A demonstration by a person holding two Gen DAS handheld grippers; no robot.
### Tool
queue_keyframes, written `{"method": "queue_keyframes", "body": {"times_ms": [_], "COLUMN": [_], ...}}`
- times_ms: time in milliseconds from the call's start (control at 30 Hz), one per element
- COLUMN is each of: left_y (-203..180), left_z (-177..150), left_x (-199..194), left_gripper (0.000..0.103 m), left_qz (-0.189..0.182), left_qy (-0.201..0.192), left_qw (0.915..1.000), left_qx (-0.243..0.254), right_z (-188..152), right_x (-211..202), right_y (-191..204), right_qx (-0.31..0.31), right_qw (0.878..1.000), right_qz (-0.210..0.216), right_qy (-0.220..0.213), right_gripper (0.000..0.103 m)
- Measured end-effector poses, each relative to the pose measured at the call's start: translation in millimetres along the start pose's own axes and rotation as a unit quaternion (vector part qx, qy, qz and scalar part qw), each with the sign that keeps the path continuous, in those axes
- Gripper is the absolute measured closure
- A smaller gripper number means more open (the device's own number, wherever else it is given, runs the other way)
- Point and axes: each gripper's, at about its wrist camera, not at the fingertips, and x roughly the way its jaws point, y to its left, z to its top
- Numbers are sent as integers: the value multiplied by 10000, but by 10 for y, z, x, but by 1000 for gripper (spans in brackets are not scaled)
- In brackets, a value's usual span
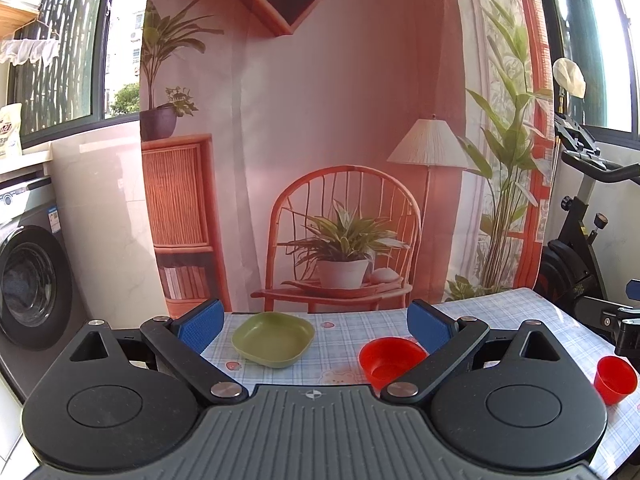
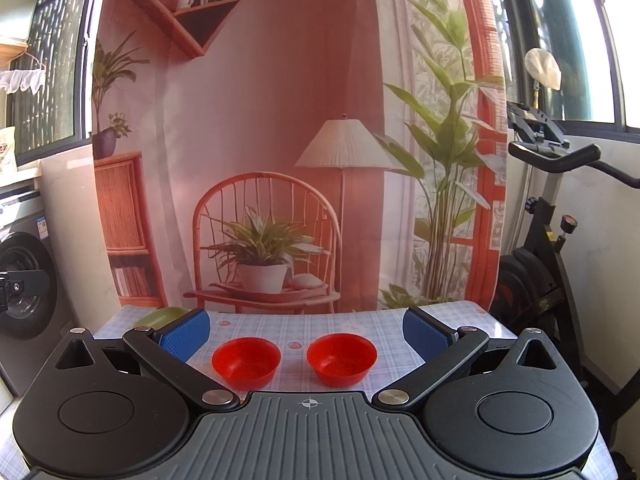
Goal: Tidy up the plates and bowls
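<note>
left wrist view. left gripper (image 1: pixel 316 326): blue pads spread wide, nothing between them, held above the near edge of the bench (image 1: pixel 500 308) (checked blue-and-white cloth). green plate (image 1: pixel 273 338): shallow, square with rounded corners, upright on the cloth, lying ahead between the pads but nearer the left one, not touched. red bowl (image 1: pixel 390 360): upright, empty, to the right of the plate and apart from it, partly hidden behind the right-hand finger. second red bowl (image 1: pixel 615 378): far right of this view, near the bench edge, well apart from the first.

right wrist view. right gripper (image 2: pixel 306 334): pads likewise wide apart, holding nothing. the two red bowls sit side by side ahead of it, the left one (image 2: pixel 245 362) and the right one (image 2: pixel 341 358), near each other but not touching, both upright and empty. green plate (image 2: pixel 160 316): only a sliver shows, behind the left-hand finger at the far left of the bench.

step in hand (a judgement): the opening approach; nothing is stacked or gathered yet, so the task looks barely begun.

next move (a judgement): lower one gripper onto a bowl rim, one pad inside and one outside, close, lift, and nest it into the other bowl; the thin plastic wall may slip if pinched too shallowly.
</note>
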Motion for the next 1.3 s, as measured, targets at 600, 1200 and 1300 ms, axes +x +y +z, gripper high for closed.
{"method": "queue_keyframes", "body": {"times_ms": [600,1200,1300], "left_y": [108,-110,-135], "left_z": [-520,-1567,-1622], "left_x": [1145,1695,1661], "left_gripper": [12,42,59], "left_qz": [-310,-836,-903], "left_qy": [1104,2526,2594], "left_qw": [9934,9639,9615], "left_qx": [52,43,24], "right_z": [-411,-1354,-1386], "right_x": [1113,1460,1471], "right_y": [238,319,368], "right_qx": [-93,188,130], "right_qw": [9964,9722,9701], "right_qz": [186,759,812], "right_qy": [821,2209,2284], "right_gripper": [22,69,74]}}
